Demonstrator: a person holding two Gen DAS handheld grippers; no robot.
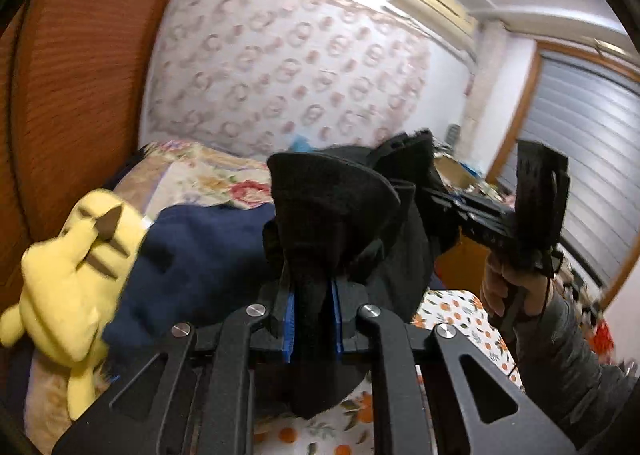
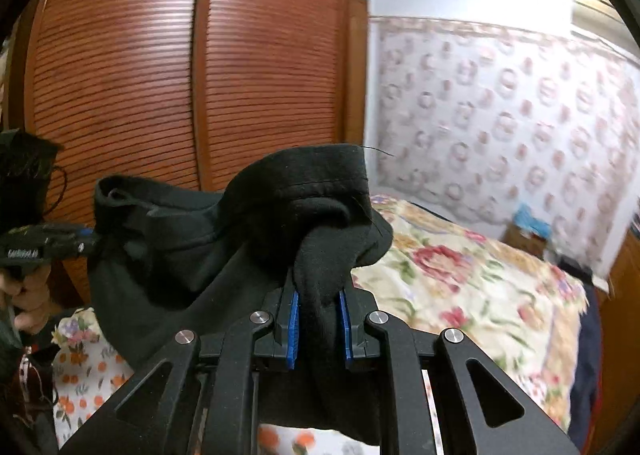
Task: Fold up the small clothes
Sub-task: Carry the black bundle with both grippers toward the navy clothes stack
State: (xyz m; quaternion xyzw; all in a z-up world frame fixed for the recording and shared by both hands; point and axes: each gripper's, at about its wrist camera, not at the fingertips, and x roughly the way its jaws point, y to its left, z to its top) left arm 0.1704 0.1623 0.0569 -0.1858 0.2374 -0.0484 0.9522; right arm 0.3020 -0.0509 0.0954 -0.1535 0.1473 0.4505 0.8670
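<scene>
Left gripper (image 1: pixel 314 315): jaws almost closed, blue pads pinching a bunch of the black garment (image 1: pixel 336 211).
Right gripper (image 2: pixel 320 329): jaws almost closed, gripping the other end of it.
Black garment: hanging between both grippers, lifted above the bed (image 2: pixel 480 275).

Black hand-held gripper (image 1: pixel 314 319), blue pads, grey sleeve (image 1: pixel 568 367)

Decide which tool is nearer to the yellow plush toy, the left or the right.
Left. The left tool, shut on the black garment, has the yellow plush toy close beside it; the right tool grips the garment's far end, beyond it.
</scene>
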